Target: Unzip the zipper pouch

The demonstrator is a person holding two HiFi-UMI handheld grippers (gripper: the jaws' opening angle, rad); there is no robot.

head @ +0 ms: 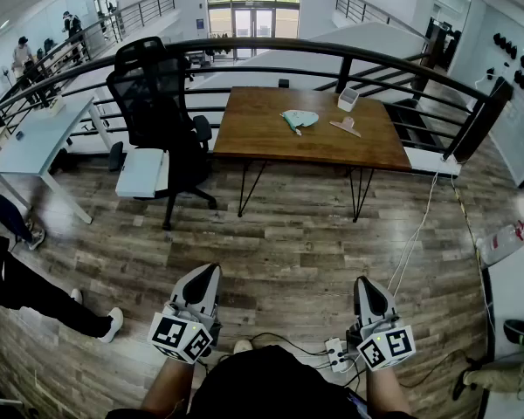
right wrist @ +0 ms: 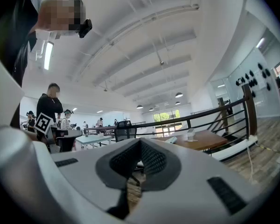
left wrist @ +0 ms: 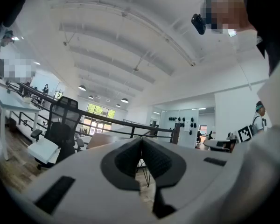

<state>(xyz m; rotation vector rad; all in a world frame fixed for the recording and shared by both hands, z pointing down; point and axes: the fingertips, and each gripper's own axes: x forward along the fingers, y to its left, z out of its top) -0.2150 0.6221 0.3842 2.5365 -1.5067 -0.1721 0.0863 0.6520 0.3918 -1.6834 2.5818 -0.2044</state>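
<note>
tongs are shut and hold nothing — left gripper (head: 210, 271) and right gripper (head: 364, 281); zipper pouch (head: 299, 119) lies on the brown table (head: 271, 138), well apart.

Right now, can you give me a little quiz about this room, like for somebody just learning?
1. True or false: the zipper pouch lies on the wooden table.
2. In the head view, what stands left of the table? A) a black office chair B) a red sofa C) a bicycle
3. Fill in: the left gripper and the right gripper are both ____ and hold nothing.
Key: 1 true; 2 A; 3 shut.
</note>
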